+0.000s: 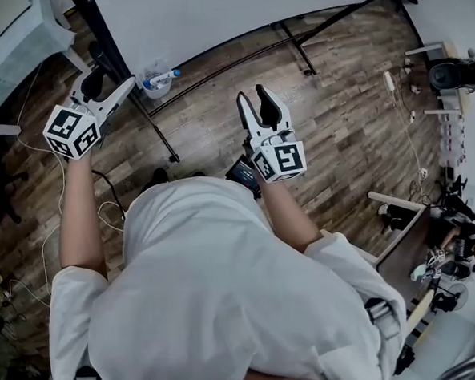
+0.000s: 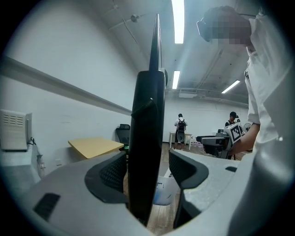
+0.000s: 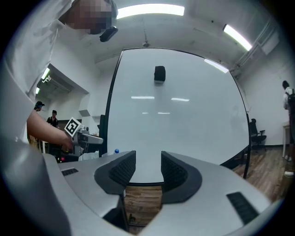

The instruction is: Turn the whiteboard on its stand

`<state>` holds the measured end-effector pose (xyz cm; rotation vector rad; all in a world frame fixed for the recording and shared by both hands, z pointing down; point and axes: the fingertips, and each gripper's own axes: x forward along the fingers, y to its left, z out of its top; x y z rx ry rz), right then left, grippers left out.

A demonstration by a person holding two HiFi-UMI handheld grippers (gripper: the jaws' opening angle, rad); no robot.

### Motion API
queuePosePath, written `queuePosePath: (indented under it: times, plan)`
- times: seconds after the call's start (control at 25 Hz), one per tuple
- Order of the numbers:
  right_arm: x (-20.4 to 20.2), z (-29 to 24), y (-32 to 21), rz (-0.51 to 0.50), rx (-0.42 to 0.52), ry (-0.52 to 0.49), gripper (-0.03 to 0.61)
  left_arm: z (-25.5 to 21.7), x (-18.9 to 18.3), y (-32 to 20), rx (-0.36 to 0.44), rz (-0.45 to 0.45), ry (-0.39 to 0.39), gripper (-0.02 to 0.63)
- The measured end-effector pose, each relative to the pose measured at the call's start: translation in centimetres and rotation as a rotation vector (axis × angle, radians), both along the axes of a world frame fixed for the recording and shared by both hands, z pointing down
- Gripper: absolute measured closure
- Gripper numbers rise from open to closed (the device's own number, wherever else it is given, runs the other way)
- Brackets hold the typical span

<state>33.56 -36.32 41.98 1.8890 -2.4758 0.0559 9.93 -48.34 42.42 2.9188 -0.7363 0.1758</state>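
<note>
Whiteboard [image 1: 211, 18] upright on its stand [image 1: 158, 134], just ahead of both grippers.
Left gripper [image 1: 110, 76] jaws stand apart around the whiteboard's dark side edge, unclamped; right gripper [image 1: 253, 97] jaws gape empty before its face. Turned ungripped, the edge could slip out.

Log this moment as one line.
left gripper: open, whiteboard edge between jaws | right gripper: open, empty, facing whiteboard face | phase: pre-grasp
</note>
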Motion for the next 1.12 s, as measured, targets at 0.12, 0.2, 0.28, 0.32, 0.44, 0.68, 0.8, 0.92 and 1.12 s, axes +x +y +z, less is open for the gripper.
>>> queuePosePath:
  times: [0.12,0.2,0.28,0.32,0.44,0.68,0.8,0.92,1.12]
  plan:
    - [0.5,-0.1,0.3,0.020,0.003,0.003,0.414,0.0,0.2,-0.4,-0.008,0.002,0.003,0.339]
    - [0.9,0.1,0.5,0.034,-0.002,0.006,0.419,0.2,0.4,-0.6,-0.017,0.004,0.012,0.342]
    - [1.4,0.4,0.6,0.049,-0.006,0.014,0.431,0.4,0.7,-0.9,-0.024,0.004,0.015,0.354]
    - [1.5,0.5,0.7,0.055,-0.007,0.016,0.434,0.4,0.8,-1.0,-0.025,0.003,0.011,0.357]
    - [2.0,0.6,0.9,0.073,-0.005,0.013,0.437,0.5,1.1,-1.2,-0.029,-0.002,-0.007,0.364]
    - [2.5,0.8,1.4,0.086,-0.010,-0.001,0.445,0.7,0.9,-1.5,-0.015,-0.030,-0.023,0.419]
    - [2.6,0.8,1.7,0.085,-0.010,-0.004,0.454,0.7,0.8,-1.5,-0.009,-0.035,-0.038,0.422]
    - [2.6,0.6,1.7,0.072,-0.005,0.000,0.460,0.6,0.9,-1.5,-0.002,-0.039,-0.042,0.425]
    - [2.1,0.7,1.9,0.039,-0.008,0.001,0.472,0.5,0.9,-1.3,0.017,-0.050,-0.049,0.433]
